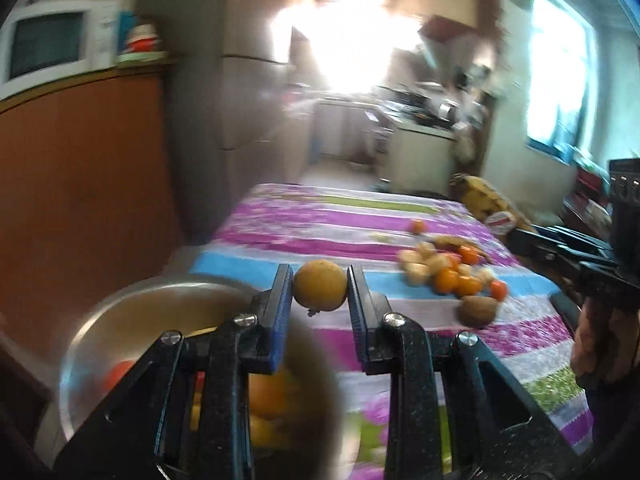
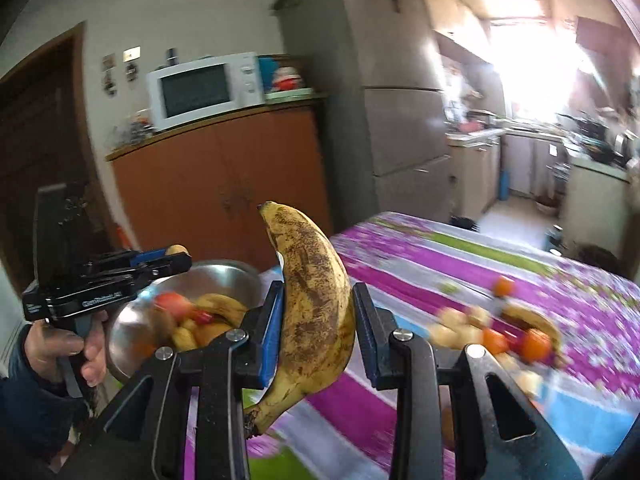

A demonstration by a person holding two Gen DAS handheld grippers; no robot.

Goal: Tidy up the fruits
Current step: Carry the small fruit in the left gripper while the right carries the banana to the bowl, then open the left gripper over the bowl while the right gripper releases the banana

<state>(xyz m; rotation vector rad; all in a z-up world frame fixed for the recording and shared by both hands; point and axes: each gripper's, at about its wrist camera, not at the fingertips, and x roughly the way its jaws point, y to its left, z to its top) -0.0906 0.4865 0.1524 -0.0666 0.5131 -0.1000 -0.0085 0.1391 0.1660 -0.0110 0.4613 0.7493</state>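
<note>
My left gripper (image 1: 320, 288) is shut on a round yellow-orange fruit (image 1: 320, 286), held above the near rim of a steel bowl (image 1: 132, 312) that holds several fruits. In the right wrist view the left gripper (image 2: 176, 256) shows with the fruit (image 2: 177, 249) at its tip, over the same bowl (image 2: 224, 276). My right gripper (image 2: 318, 312) is shut on a spotted yellow banana (image 2: 316, 312), held upright beside the bowl. Loose fruits (image 1: 448, 272) lie in a pile on the striped cloth (image 1: 320, 220), with a brown kiwi (image 1: 478, 310) nearest.
A banana bunch (image 1: 486, 198) lies at the table's far right edge. A wooden cabinet (image 2: 224, 184) with a white microwave (image 2: 204, 88) stands behind the bowl, a fridge (image 2: 400, 120) beside it. A person's hand (image 2: 60, 348) grips the left tool.
</note>
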